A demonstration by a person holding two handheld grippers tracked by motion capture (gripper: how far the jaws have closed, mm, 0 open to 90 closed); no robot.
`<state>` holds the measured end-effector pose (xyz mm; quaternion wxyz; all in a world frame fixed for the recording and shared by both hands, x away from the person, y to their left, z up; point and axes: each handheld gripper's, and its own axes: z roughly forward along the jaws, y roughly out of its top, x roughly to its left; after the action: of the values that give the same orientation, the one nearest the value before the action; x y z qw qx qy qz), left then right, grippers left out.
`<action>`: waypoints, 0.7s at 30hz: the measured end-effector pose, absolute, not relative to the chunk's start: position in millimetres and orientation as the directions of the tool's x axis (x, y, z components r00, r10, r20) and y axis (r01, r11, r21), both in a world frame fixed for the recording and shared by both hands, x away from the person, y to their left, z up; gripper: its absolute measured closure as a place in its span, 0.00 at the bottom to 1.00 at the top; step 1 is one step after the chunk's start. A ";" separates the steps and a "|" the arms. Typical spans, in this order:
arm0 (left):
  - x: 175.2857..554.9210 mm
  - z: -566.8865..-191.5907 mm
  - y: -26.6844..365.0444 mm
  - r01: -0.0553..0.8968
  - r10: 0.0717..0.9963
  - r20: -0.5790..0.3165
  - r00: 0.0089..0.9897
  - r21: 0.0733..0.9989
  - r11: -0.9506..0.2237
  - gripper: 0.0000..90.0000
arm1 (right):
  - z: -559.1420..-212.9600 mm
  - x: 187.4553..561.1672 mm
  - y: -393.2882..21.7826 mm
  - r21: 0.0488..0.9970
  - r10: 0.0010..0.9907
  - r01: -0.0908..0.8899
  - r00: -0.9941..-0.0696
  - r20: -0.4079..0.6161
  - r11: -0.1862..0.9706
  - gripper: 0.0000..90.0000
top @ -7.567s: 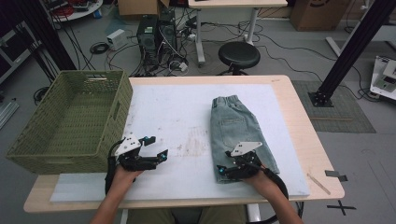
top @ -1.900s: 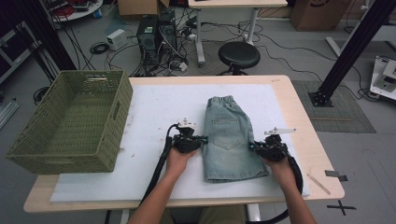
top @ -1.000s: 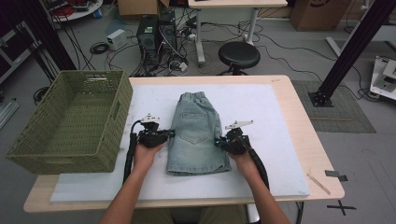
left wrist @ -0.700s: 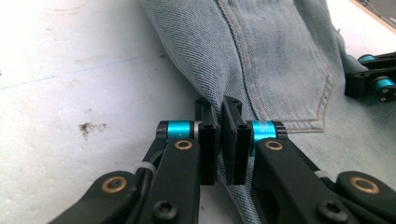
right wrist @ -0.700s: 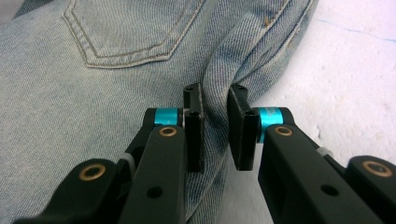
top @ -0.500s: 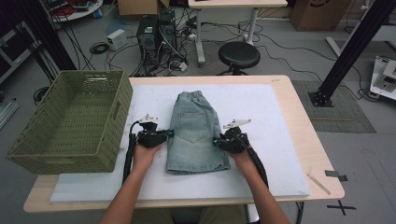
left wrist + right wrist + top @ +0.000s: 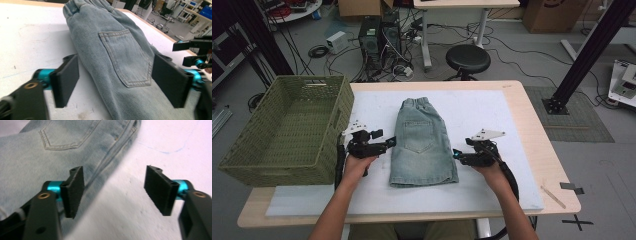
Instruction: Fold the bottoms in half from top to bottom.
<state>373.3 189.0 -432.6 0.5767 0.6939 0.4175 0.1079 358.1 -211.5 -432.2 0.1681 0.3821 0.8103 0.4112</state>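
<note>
Both grippers, left and right, spread, jaws just opened, nothing pinched. Folded shorts lie flat mid-mat between them, basket to the left. Risk: left jaws straddle the denim edge, so a careless pullback could snag and unfold it. Right pad sits close to the hem, same drag hazard.

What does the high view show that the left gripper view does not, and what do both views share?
High view alone: the green woven basket at the table's left, the round stool behind the table, and the person's forearms. Left gripper view alone: the stitching of the back pocket close up, framed by that left gripper, its jaws open and apart from the cloth. Both share: the folded denim shorts on the white mat, and the right gripper, open.
</note>
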 end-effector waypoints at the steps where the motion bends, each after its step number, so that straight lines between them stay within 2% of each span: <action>1: 372.7 -431.7 188.7 0.449 0.699 -0.326 0.637 0.893 0.008 0.24 | -431.9 357.5 -213.8 0.795 0.759 0.480 -0.650 0.039 0.370 0.30; 2: 372.0 -430.5 188.0 0.446 0.693 -0.324 0.644 0.895 0.005 0.24 | -431.6 356.5 -216.0 0.795 0.763 0.483 -0.645 0.039 0.368 0.24; 3: 371.2 -428.7 187.1 0.438 0.693 -0.311 0.650 0.899 -0.008 0.24 | -431.0 355.3 -218.2 0.791 0.769 0.485 -0.638 0.029 0.373 0.22; 14: 368.8 -403.8 185.0 0.335 0.645 -0.233 0.728 0.941 -0.038 0.24 | -423.6 345.6 -231.8 0.811 0.768 0.460 -0.640 0.020 0.363 0.22; 21: 370.1 -404.9 184.4 0.355 0.666 -0.236 0.708 0.934 -0.047 0.24 | -421.8 344.0 -239.6 0.822 0.782 0.459 -0.623 0.026 0.338 0.22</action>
<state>370.1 184.4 -404.9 0.5899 0.7113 0.3588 0.1318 344.0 -239.6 -421.8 0.1909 0.3902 0.7953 0.4229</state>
